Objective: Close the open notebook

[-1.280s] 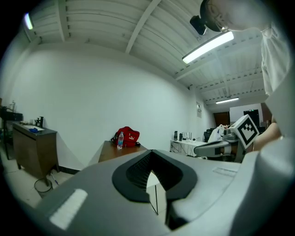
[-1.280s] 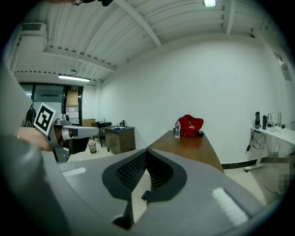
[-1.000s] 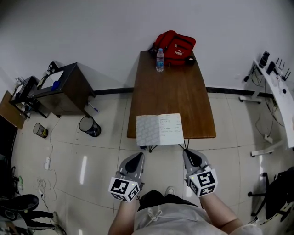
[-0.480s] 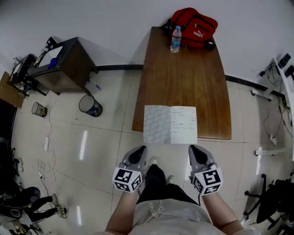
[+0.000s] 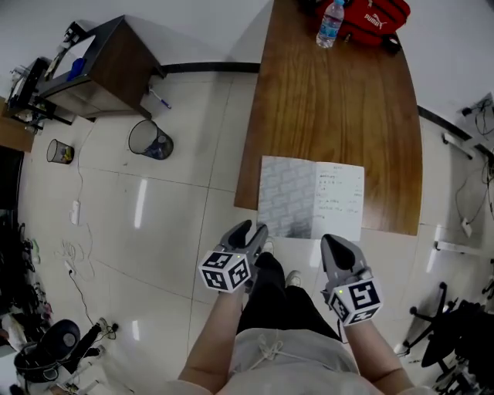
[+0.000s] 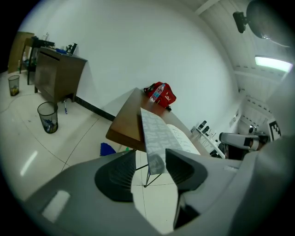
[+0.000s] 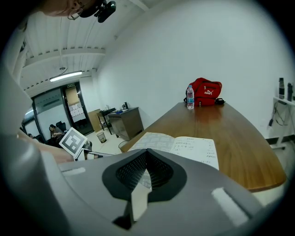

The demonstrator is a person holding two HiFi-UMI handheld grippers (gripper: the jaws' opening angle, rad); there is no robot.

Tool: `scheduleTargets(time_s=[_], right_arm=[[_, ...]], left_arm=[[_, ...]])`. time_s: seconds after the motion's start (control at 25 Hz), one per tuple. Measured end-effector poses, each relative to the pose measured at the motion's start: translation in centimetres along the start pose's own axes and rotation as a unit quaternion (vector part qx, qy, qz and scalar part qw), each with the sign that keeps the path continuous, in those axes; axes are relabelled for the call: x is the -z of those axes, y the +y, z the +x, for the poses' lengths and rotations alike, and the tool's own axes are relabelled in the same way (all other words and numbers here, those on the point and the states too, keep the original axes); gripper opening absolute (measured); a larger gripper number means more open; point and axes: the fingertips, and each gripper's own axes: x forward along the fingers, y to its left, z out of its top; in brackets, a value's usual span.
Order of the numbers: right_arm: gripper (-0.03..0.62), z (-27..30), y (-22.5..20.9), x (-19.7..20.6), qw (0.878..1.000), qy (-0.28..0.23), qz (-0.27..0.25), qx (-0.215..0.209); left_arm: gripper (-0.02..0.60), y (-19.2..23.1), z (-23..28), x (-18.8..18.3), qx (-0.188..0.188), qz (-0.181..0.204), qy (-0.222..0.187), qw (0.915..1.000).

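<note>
The open notebook point(image 5: 311, 199) lies at the near edge of the brown table point(image 5: 340, 100), grey patterned page on the left, handwritten white page on the right. My left gripper point(image 5: 251, 231) is just off the notebook's near left corner, rolled to one side. Its jaws are opening and stand apart. In the left gripper view the notebook's grey corner point(image 6: 156, 138) shows in the gap of the left gripper point(image 6: 151, 159), with no pad pressing on it. My right gripper point(image 5: 332, 241) hangs before the table's near edge, below the white page point(image 7: 198, 147). The right gripper point(image 7: 146, 154) has its jaws together, empty.
A red bag point(image 5: 370, 15) and a water bottle point(image 5: 329, 23) stand at the table's far end. Left of the table, on the tiled floor, are a mesh wastebasket point(image 5: 150, 140) and a dark cabinet point(image 5: 93, 69). The person's legs are below the grippers.
Both grippers have come down and forward to the notebook's near edge. The left one has rolled sideways and its jaws have parted. The notebook still lies open.
</note>
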Motion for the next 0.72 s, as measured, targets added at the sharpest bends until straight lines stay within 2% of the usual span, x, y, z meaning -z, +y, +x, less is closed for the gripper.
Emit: scheduleTargets(time_s=[0.2, 0.32, 0.52, 0.72], right_arm=[[0.006, 1.6, -0.3, 0.9, 1.0, 0.016, 0.005, 0.002], [0.006, 1.7, -0.7, 0.8, 1.0, 0.017, 0.005, 0.004], [0.006, 1.0, -0.5, 0.1, 1.0, 0.007, 0.001, 0.01], [0.006, -1.2, -0.3, -1.0, 1.0, -0.017, -0.006, 0.019]], left_arm=[[0.193, 0.6, 1.4, 1.3, 0.021, -0.015, 0.032, 0.9992], [0.122, 0.1, 1.6, 1.2, 0.027, -0.014, 0.038, 0.9988], [0.066, -1.3, 0.2, -0.8, 0.018, 0.046, 0.029, 0.9983], [0.046, -4.5, -1.3, -3.0, 0.041, 0.079, 0.013, 0.9959]])
